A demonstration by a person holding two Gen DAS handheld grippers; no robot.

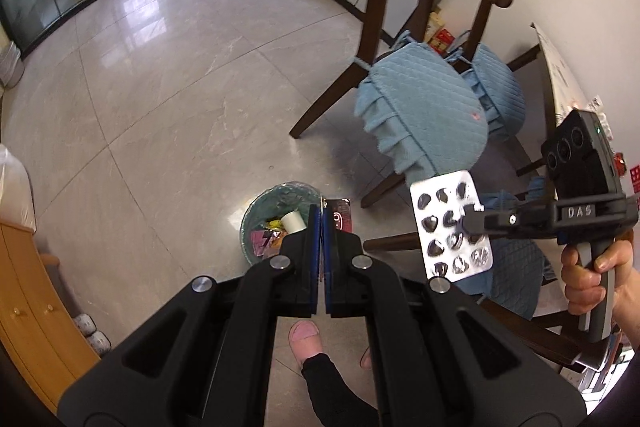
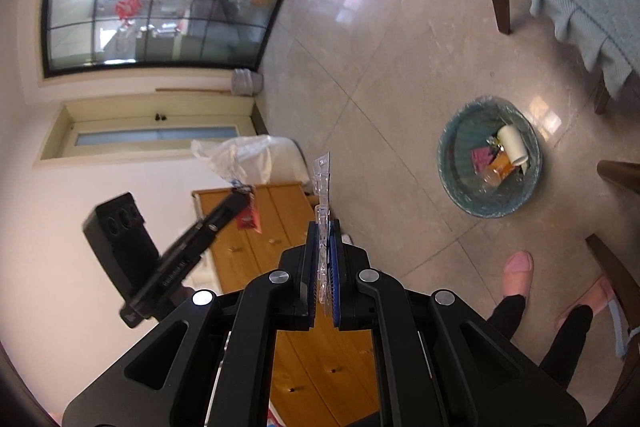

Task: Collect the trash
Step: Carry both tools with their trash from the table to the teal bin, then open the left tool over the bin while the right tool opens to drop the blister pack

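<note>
A round trash bin with a teal liner [image 1: 280, 190] [image 2: 450, 163] stands on the tiled floor, holding a white cup and colourful wrappers. My left gripper [image 1: 322, 213] [image 2: 242, 201] hangs above the bin's right rim, shut on a dark red packet [image 1: 340, 217] [image 2: 248, 218]. My right gripper [image 2: 324, 227] [image 1: 471, 221] is shut on a silver blister pack [image 1: 452, 227], seen edge-on as clear bubbles [image 2: 323, 179] in the right wrist view. It is held in the air to the right of the bin, beside the chairs.
Two wooden chairs with blue quilted cushions [image 1: 424, 107] stand right of the bin. The person's feet in pink slippers [image 1: 306, 337] [image 2: 518, 273] are near it. A yellow wooden cabinet [image 2: 260, 223] with a plastic bag [image 2: 248, 157] on top is on the other side.
</note>
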